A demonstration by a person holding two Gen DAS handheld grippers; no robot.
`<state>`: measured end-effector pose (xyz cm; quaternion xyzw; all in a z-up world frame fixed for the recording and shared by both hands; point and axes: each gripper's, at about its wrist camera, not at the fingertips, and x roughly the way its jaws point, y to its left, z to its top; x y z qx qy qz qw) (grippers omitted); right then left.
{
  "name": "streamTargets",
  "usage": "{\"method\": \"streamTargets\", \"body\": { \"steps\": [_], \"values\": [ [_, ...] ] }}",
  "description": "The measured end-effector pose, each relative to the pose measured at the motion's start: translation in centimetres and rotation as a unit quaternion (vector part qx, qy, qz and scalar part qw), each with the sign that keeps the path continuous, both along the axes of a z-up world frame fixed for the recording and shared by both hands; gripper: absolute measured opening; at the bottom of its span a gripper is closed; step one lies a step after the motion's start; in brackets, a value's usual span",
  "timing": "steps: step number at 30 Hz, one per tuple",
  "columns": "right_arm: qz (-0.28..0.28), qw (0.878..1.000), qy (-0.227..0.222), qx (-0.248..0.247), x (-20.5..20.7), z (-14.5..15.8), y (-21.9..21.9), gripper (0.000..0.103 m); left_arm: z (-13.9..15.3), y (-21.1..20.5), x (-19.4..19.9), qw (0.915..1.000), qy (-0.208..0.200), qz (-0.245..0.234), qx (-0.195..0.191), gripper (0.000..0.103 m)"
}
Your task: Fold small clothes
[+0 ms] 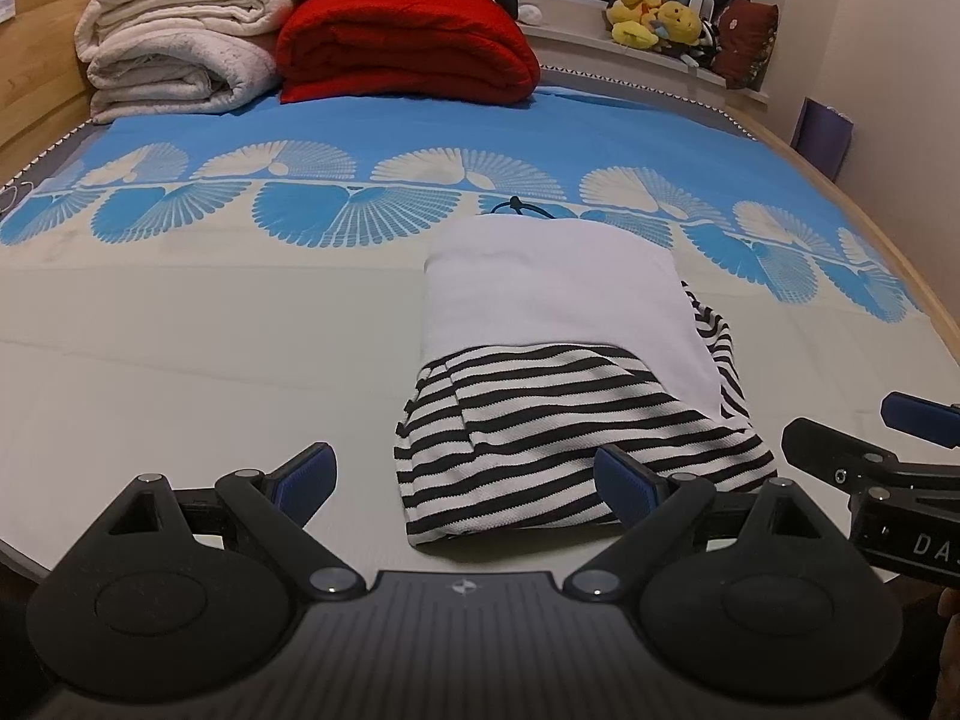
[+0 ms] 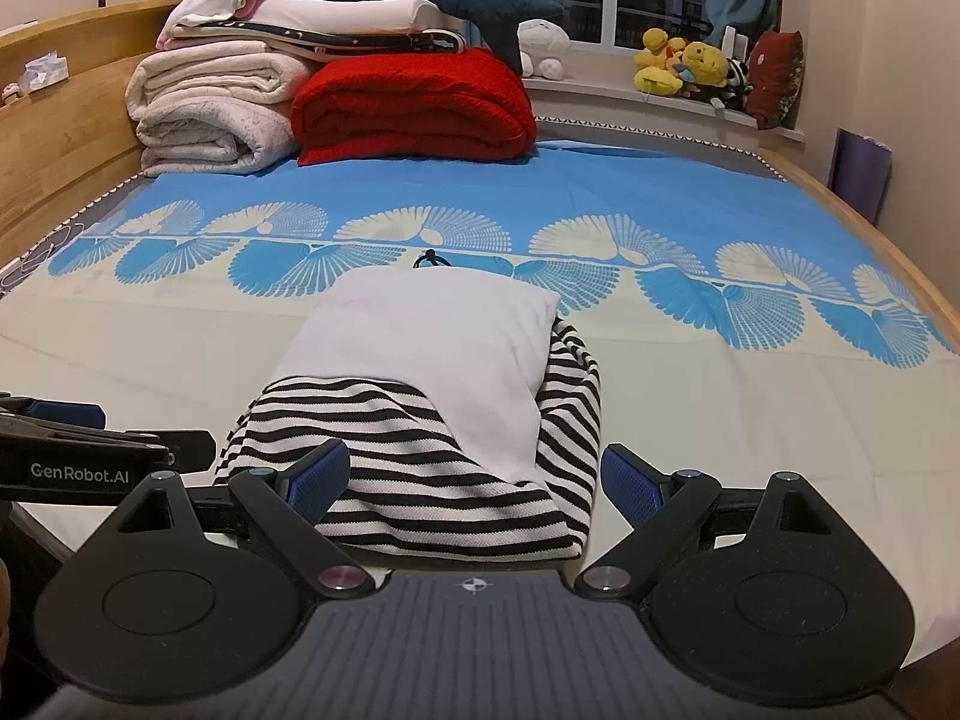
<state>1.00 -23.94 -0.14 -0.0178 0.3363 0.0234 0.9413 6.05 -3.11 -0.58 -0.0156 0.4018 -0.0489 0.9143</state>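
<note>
A black-and-white striped garment (image 1: 540, 438) (image 2: 420, 468) lies folded on the bed near its front edge. A folded white garment (image 1: 558, 288) (image 2: 438, 354) rests on its far half. My left gripper (image 1: 465, 480) is open, its right finger at the striped cloth's near right corner and its left finger over bare sheet. My right gripper (image 2: 474, 480) is open and straddles the striped garment's near edge, holding nothing. The right gripper (image 1: 888, 438) shows at the right edge of the left wrist view; the left gripper (image 2: 60, 426) shows at the left edge of the right wrist view.
The bed sheet (image 1: 180, 330) is cream in front with a blue fan pattern behind. Folded white blankets (image 1: 180, 54) and a red blanket (image 1: 408, 48) are stacked at the headboard. A small dark cord (image 1: 516, 204) lies beyond the clothes. Plush toys (image 2: 690, 66) sit on the windowsill.
</note>
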Motion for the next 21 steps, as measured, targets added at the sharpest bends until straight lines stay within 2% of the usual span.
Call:
{"method": "streamTargets", "body": {
  "steps": [21],
  "values": [
    [0.003, 1.0, -0.002, -0.001, 0.05, 0.03, 0.02, 0.091, 0.07, 0.04, -0.12, 0.9999, -0.009, -0.013, 0.001, 0.095]
  ]
}}
